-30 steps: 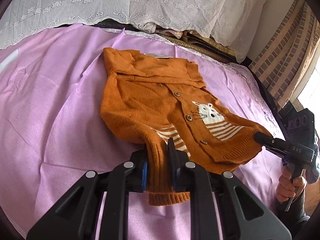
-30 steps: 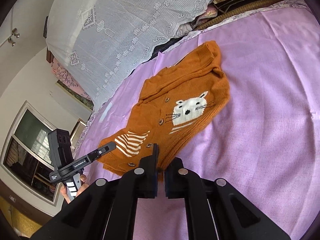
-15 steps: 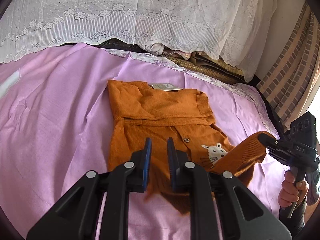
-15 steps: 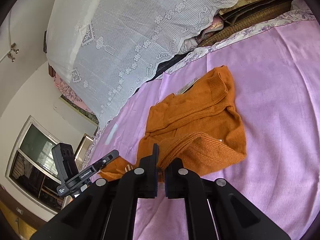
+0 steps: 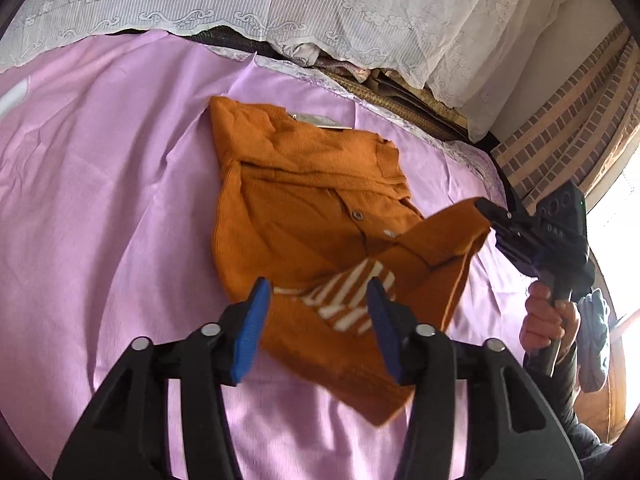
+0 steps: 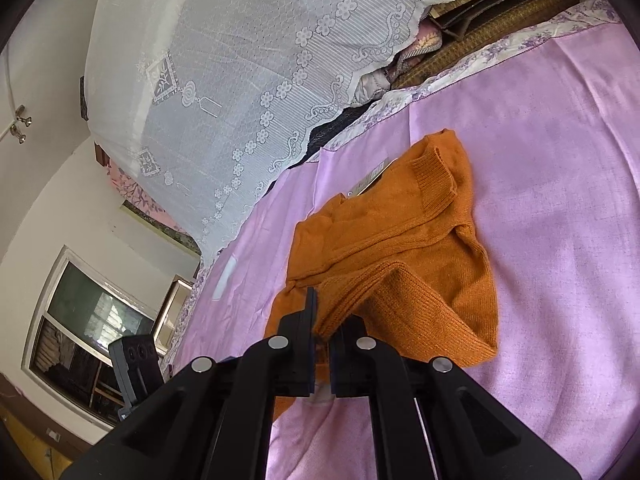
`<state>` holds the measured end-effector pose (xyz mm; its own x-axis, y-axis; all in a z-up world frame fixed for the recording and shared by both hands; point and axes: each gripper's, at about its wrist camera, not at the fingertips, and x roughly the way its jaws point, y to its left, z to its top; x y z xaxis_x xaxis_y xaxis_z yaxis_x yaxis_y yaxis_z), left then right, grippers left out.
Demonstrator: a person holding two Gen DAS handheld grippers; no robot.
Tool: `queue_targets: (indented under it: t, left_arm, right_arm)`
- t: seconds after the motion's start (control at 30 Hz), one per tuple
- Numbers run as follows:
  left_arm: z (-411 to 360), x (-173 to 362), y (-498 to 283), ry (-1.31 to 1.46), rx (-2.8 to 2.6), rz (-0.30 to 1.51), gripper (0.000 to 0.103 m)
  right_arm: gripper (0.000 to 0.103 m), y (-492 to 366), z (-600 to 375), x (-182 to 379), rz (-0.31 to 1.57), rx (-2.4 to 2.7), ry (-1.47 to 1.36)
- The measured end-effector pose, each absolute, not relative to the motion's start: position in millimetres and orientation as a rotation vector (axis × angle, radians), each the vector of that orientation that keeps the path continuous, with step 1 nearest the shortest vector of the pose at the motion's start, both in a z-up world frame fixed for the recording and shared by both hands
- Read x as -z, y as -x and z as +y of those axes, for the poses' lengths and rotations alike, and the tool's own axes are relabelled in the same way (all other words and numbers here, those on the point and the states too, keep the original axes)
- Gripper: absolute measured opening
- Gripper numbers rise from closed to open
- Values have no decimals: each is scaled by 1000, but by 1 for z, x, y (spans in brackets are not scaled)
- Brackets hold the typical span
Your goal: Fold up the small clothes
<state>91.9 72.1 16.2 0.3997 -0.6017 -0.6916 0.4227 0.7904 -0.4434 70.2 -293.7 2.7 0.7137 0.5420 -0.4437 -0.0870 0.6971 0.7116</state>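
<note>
Between the blue pads: left hand-held gripper (image 5: 316, 320) has jaws that have just been opening; they stand apart now, and the striped part of the orange cardigan (image 5: 304, 208) lies between them without being pressed.
Right hand-held gripper (image 6: 322, 334): jaws nearly closed, pinching a ribbed edge of the cardigan; in the left wrist view it holds that corner lifted above the rest of the garment.
Cardigan place: just ahead of both hand-held grippers, on the purple bed sheet (image 5: 100, 200); the far part lies flat, the near part is folded over itself.
Label tag (image 6: 370, 178): at the far collar edge, beyond the right hand-held gripper.
Person's hand (image 5: 548, 320): around the right handle, at the right side of the left hand-held gripper.
Lace cover (image 6: 248, 80): far behind the cardigan.
</note>
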Motion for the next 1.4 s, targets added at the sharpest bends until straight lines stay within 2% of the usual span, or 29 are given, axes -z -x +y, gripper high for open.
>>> queue_targets:
  t: [0.1,0.17,0.23,0.37,0.43,0.47,0.53,0.57,0.6,0.8,1.03,1.2,1.4]
  left_arm:
    - [88,-6,-69,323,706,990,70]
    - [88,2,-60,387,743,1019,72]
    - [83,17,-57,443,765,1049,81]
    - [59,53,-64,489,769,1160,81]
    - [51,52,-61,471,762,1129,80]
    - [49,49,-60,481,776,1115,75]
    - [45,46,-61,530,818,1104,36]
    - [42,44,-63,532,829,1102,27]
    - [39,41,-63,522,842,1094,10]
    - [46,-8,-66,430,782,927,7]
    - [45,-52,-114,380,705,812,3]
    - [45,-52,-142,380,672,797,3]
    - [56,-24,-151,416,706,857,3]
  right_arm:
    - [5,-69,-291,-5,692,-392,-713]
    - [5,-67,-289,-7,688,-396,-713]
    - [5,-66,-288,-8,685,-401,-715]
    - [5,-62,-288,-12,679,-416,-717]
    - [5,-61,-288,-14,676,-425,-716]
    - [5,-60,-288,-15,673,-427,-716]
    - [5,-59,-289,-17,669,-430,-718]
    - [5,-58,-290,-18,667,-430,-718]
    - [5,-57,-290,-18,665,-430,-719]
    - [5,-57,-296,-19,655,-416,-725]
    - [5,-75,-299,-18,657,-401,-731]
    - [5,-96,-299,-18,658,-402,-734]
    - [5,-103,-301,-6,693,-394,-729]
